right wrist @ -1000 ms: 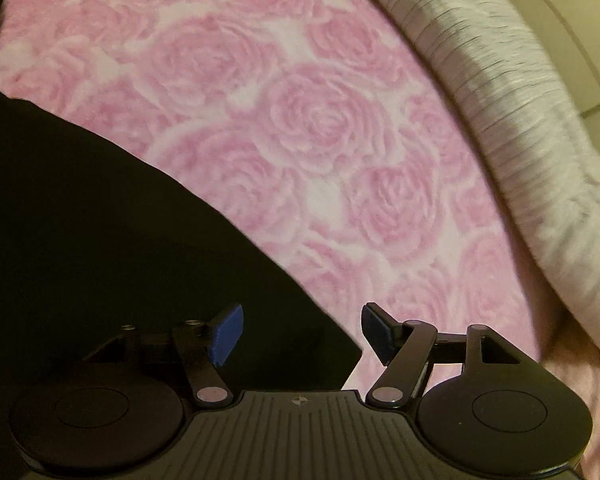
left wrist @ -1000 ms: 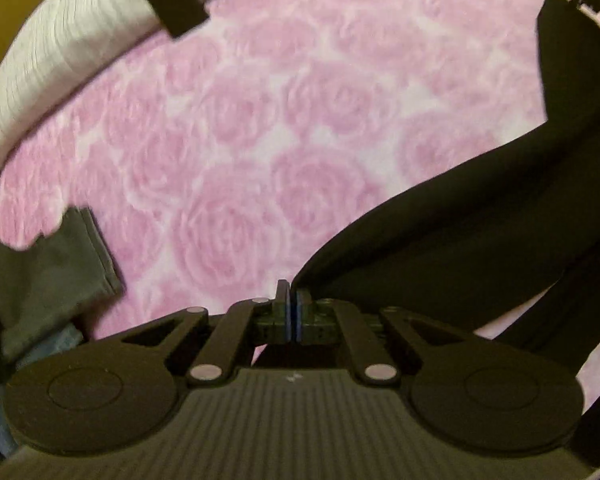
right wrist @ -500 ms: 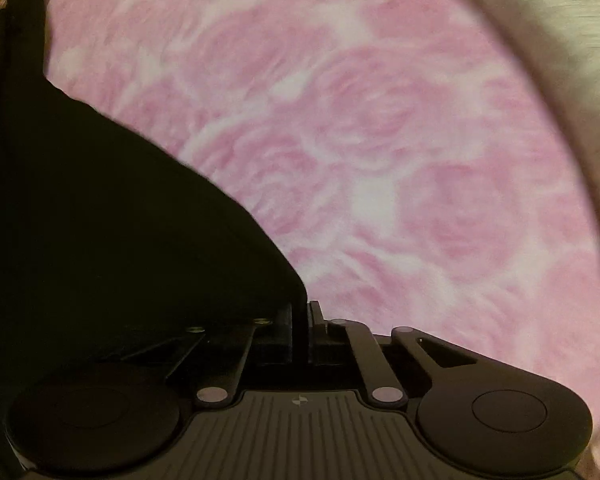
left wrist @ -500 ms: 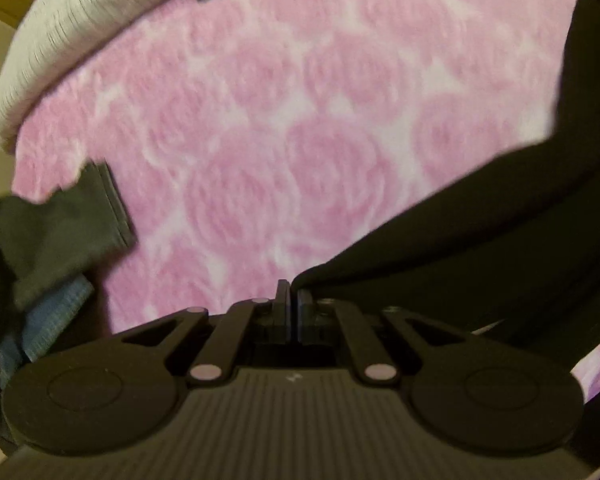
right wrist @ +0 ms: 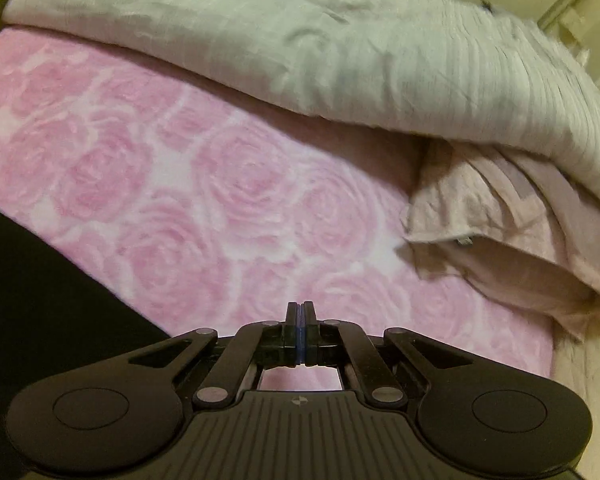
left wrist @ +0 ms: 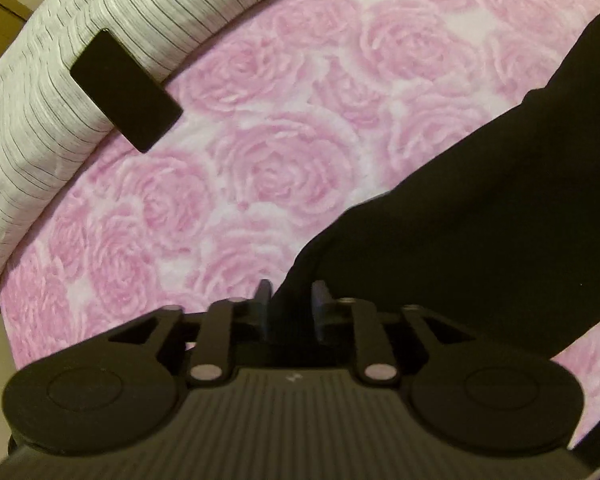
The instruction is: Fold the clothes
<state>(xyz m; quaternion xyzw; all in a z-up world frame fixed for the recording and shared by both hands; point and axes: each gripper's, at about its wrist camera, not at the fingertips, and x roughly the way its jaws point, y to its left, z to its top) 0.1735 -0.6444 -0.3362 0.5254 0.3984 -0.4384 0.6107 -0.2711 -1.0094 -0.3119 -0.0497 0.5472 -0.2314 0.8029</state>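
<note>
A black garment (left wrist: 480,232) lies on the pink rose-patterned blanket (left wrist: 260,168). In the left wrist view its near edge sits between the fingers of my left gripper (left wrist: 288,304), whose jaws stand slightly apart around the cloth. In the right wrist view the garment (right wrist: 40,280) fills the lower left. My right gripper (right wrist: 300,320) is shut with nothing between its pads, over the pink blanket (right wrist: 228,200) to the right of the garment.
A white striped duvet (left wrist: 40,92) runs along the blanket's far edge, with a flat black rectangle (left wrist: 126,90) on it. In the right wrist view the duvet (right wrist: 340,48) lies at the back and a pale pink pillow (right wrist: 500,232) lies at right.
My left gripper's jaws have opened slightly around the black garment's edge. My right gripper closed on the garment half a second ago, and now is shut and empty, swung right off the cloth.
</note>
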